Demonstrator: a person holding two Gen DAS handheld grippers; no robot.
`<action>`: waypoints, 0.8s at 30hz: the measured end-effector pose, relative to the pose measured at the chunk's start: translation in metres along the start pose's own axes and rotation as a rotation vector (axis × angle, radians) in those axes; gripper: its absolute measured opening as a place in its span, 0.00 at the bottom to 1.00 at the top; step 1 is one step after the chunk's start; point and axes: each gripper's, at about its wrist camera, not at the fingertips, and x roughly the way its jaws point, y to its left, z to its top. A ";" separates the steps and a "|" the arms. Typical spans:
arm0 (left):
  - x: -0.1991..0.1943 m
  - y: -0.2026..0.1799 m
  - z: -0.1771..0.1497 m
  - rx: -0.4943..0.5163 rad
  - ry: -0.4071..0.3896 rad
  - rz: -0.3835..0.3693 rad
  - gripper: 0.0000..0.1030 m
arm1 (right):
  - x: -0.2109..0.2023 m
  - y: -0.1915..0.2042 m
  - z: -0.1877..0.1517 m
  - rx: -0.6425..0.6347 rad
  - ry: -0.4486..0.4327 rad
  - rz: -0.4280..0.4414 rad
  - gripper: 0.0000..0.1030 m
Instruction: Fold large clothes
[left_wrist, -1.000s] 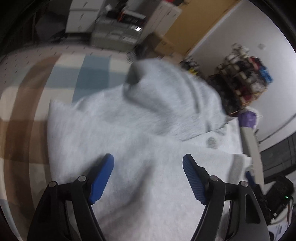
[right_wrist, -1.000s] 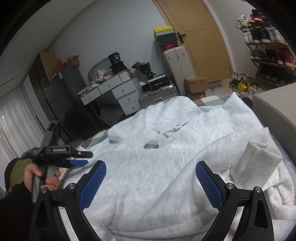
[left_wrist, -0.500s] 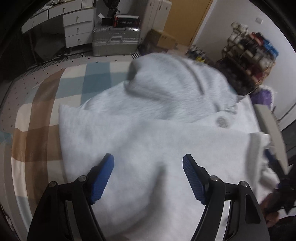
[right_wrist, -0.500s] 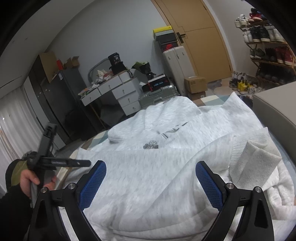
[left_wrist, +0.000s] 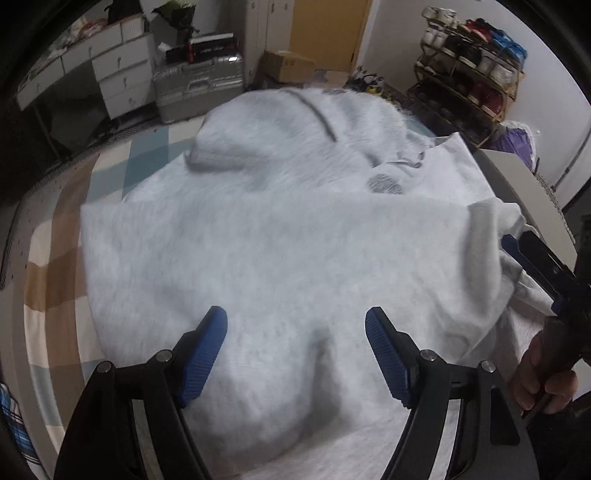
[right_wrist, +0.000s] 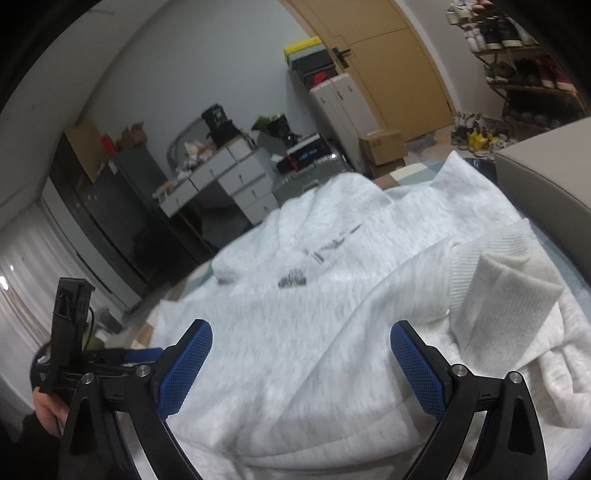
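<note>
A large light grey hoodie (left_wrist: 280, 236) lies spread on a checked rug (left_wrist: 55, 280), hood at the far end, a sleeve folded across its body. It also shows in the right wrist view (right_wrist: 314, 332), with the ribbed cuff (right_wrist: 506, 273) at the right. My left gripper (left_wrist: 295, 350) is open and empty just above the near part of the garment. My right gripper (right_wrist: 301, 365) is open and empty over the garment's near right side. The right gripper also shows in the left wrist view (left_wrist: 543, 269), and the left one in the right wrist view (right_wrist: 110, 354).
A silver suitcase (left_wrist: 199, 86), white drawers (left_wrist: 122, 74) and a cardboard box (left_wrist: 284, 64) stand beyond the rug. A shoe rack (left_wrist: 469, 70) is at the far right. A grey sofa edge (right_wrist: 546, 173) borders the garment on the right.
The left gripper has swung and tilted, so the room beyond and the right gripper come into its view. The right gripper has shifted slightly. The hoodie lies as before.
</note>
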 end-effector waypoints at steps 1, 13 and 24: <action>0.007 -0.004 -0.002 0.022 0.017 0.016 0.71 | -0.002 -0.001 0.001 0.007 -0.010 -0.001 0.96; 0.028 -0.022 -0.017 0.065 0.054 0.006 0.74 | -0.014 -0.005 0.005 0.034 -0.057 -0.009 0.96; 0.026 -0.013 0.058 0.064 0.055 0.067 0.81 | -0.011 -0.022 0.008 0.087 -0.043 -0.147 0.96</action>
